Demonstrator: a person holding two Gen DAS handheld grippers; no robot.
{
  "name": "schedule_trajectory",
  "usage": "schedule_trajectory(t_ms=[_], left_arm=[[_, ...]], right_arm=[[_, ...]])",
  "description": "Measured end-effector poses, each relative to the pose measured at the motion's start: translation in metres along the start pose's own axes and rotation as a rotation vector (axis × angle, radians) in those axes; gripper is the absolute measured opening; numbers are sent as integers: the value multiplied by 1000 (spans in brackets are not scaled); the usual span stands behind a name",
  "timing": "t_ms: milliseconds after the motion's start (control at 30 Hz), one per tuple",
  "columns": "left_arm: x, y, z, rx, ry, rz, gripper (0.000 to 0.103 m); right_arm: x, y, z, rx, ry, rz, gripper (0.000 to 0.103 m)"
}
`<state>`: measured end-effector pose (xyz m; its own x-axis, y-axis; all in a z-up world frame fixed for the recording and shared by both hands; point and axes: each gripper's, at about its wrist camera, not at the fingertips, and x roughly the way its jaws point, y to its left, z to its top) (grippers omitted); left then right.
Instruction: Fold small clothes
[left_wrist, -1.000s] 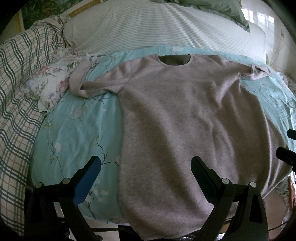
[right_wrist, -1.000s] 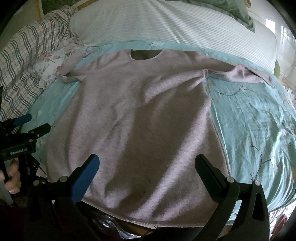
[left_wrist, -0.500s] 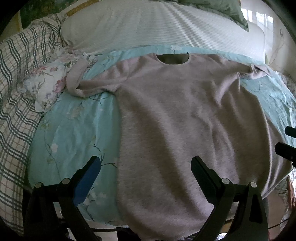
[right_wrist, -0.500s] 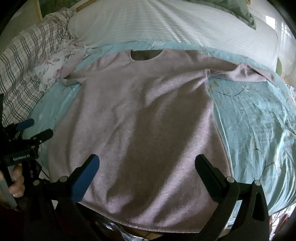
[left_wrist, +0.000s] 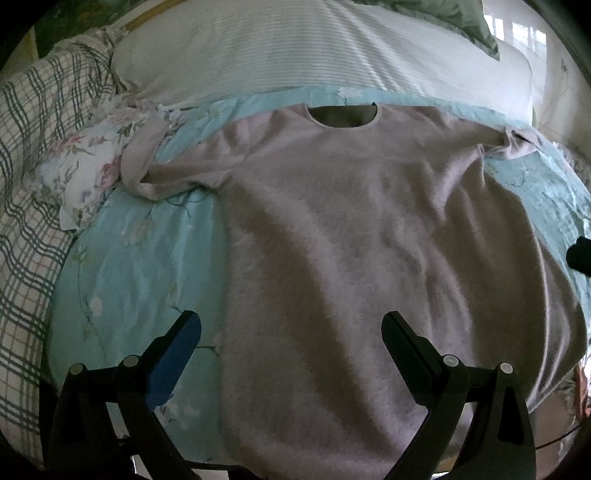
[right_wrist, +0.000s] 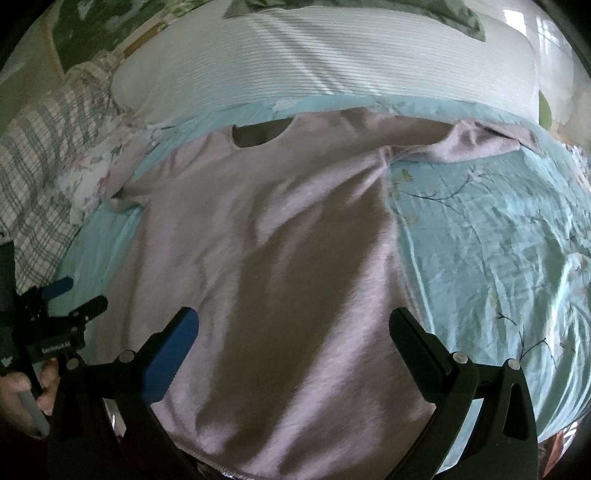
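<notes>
Now my left gripper (left_wrist: 290, 326) hangs over the lower left side of the sweater (left_wrist: 369, 258), and its fingers (left_wrist: 177, 343) are spread wide with nothing between them. My right gripper (right_wrist: 293, 323) hangs over the lower right part of the sweater (right_wrist: 258, 258), and its fingers (right_wrist: 173, 339) are also wide apart and hold nothing.

The sweater is pale pink and lies flat on the bed (left_wrist: 140, 258), on a light blue cover with flowers. Its round neck opening (left_wrist: 343, 116) is at the far side from me, and the hem hangs a little over the near edge of the bed. One sleeve (left_wrist: 147, 162) is bent on the left of the sweater, touching a flowered cloth (left_wrist: 81, 166). The other sleeve (right_wrist: 480, 142) lies out to the right. Beyond the neck opening there is a white striped pillow (left_wrist: 314, 55), and far left of the sweater a checked blanket (left_wrist: 26, 221).
</notes>
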<state>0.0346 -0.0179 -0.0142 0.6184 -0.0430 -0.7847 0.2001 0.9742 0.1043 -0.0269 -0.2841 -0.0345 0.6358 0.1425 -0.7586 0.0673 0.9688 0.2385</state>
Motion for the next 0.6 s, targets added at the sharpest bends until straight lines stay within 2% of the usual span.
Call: schedule_trajectory(t_ms=[167, 267, 333, 400, 433, 500, 600], left_arm=[[11, -9, 8, 21, 16, 5, 99], [18, -11, 17, 26, 24, 6, 99], [22, -10, 22, 25, 39, 14, 99], [24, -9, 28, 14, 21, 10, 99], [24, -9, 32, 5, 3, 4, 99], [28, -9, 38, -10, -5, -7, 99], [40, -12, 46, -17, 14, -16, 99]], right_arm=[[4, -32, 13, 65, -22, 5, 103], [5, -66, 28, 126, -52, -1, 100], [5, -95, 41, 171, -77, -24, 90], [10, -150, 67, 284, -110, -55, 81], [10, -150, 67, 284, -110, -55, 78], [13, -188, 85, 359, -156, -48, 76], [19, -245, 112, 475, -207, -107, 68]])
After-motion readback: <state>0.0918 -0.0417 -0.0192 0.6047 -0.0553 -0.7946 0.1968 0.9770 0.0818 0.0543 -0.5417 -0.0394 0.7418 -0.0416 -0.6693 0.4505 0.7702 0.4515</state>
